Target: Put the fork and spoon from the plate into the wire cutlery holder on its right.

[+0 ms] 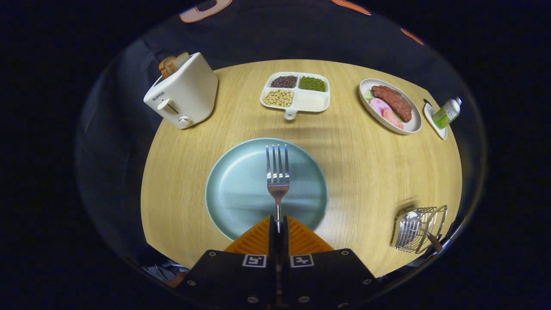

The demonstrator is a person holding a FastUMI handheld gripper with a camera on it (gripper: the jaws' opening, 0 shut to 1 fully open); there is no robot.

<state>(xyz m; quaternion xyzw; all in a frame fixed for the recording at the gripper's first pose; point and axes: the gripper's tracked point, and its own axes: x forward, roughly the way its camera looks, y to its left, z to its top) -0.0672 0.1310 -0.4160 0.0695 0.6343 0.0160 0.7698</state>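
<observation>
My gripper (278, 224) is shut on the handle of a silver fork (277, 172), whose tines point away from me over the pale green plate (232, 189). The fork appears lifted above the plate. The wire cutlery holder (419, 228) stands on the wooden table to the right of the plate, near the table's front edge. A spoon (408, 228) rests inside the holder, bowl facing out.
Beyond the plate stand a white toaster (183, 92) with bread slices at the back left, a divided dish of beans and grains (296, 94) in the middle, a plate of meat and vegetables (391, 105) to the right, and a small bottle on a saucer (445, 114).
</observation>
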